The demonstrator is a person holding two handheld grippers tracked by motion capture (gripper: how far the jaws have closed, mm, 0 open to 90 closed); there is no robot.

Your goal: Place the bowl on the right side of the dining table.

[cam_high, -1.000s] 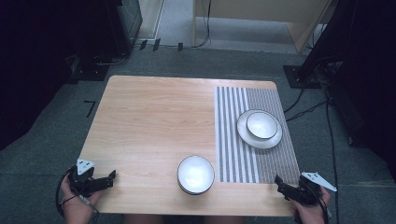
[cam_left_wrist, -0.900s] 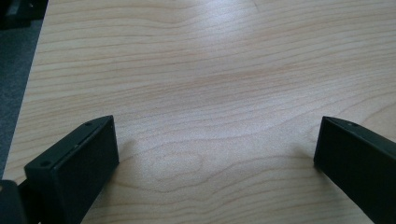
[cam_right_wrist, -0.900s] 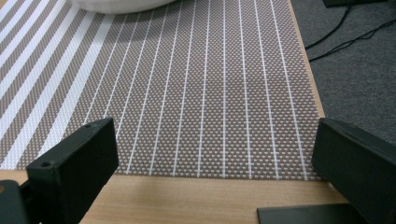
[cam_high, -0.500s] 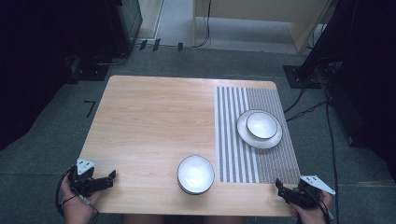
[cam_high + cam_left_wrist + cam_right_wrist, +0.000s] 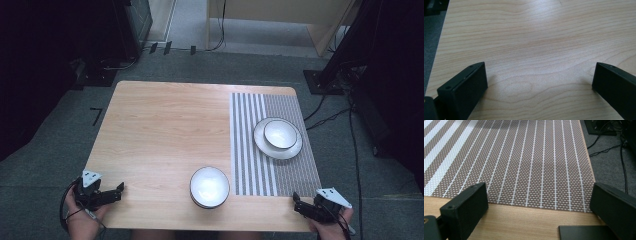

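both grippers, left gripper (image 5: 119, 189) and right gripper (image 5: 296, 204), sat with fingers wide apart, empty; the near bowl (image 5: 209, 186) stood close to the tabletop (image 5: 165, 130) edge, so a clumsy reach risked knocking it off.

My desk (image 5: 165, 135) is light wood, grain running side to side, corners rounded. It stands on grey carpet floor (image 5: 50, 170). A striped woven mat (image 5: 250, 140) covers the desk's right part from far edge almost to near edge: broad white and brown stripes on its left half, fine white lines on brown on its right half. On the mat, toward the far right, sits a white plate (image 5: 265, 145) with a small white bowl (image 5: 280, 133) in it. A second white bowl (image 5: 209, 186) stands on bare wood near the front edge, just left of the mat, not touching it.
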